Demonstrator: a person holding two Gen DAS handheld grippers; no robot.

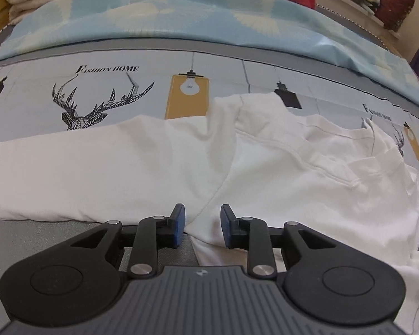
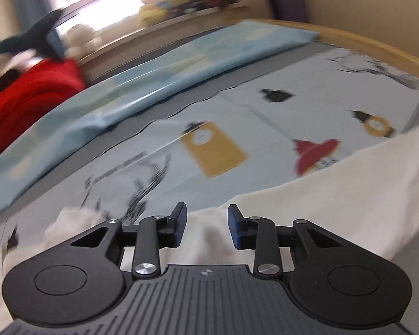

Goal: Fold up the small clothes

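Nearest, at the bottom of the left wrist view, we see our left gripper (image 1: 202, 224) with its blue pads apart and white cloth lying between them, unpinched. Just beyond, the white garment (image 1: 159, 167) spreads across the middle of the frame on the printed bedsheet (image 1: 36, 89), a pale blue pillow (image 1: 164, 19) above it. Likewise our right gripper (image 2: 206, 226) stands parted at the bottom of its blurred view, the garment's edge (image 2: 349, 192) running to the right, a red blanket (image 2: 30, 97) upper left.
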